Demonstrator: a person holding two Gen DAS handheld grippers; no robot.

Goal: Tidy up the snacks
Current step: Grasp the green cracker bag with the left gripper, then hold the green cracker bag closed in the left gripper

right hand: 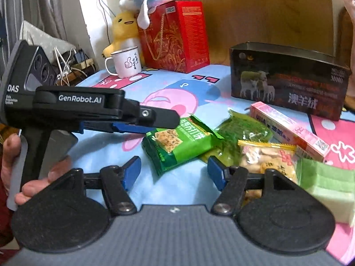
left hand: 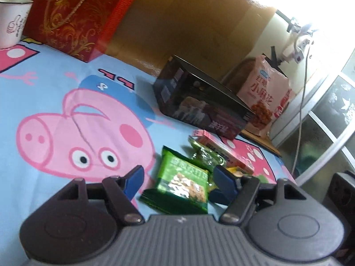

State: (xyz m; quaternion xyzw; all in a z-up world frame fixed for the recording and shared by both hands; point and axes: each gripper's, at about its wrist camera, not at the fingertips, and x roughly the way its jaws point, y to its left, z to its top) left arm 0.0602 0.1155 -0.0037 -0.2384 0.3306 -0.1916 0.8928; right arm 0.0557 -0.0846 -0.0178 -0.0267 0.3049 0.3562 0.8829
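Observation:
A green cracker packet lies on the cartoon-pig cloth. My left gripper is open, its blue-padded fingers either side of the packet, not closed on it. It shows from the side in the right wrist view, reaching the packet's left end. My right gripper is open and empty, just in front of the packet. Beside it lie a crumpled green wrapper, a yellow-edged biscuit bag, a long pink box and a pale green block. An open dark box stands behind them.
A red gift box and a white enamel mug stand at the back, with plush toys behind. A pink snack bag leans behind the dark box. Cables hang at the cloth's right edge.

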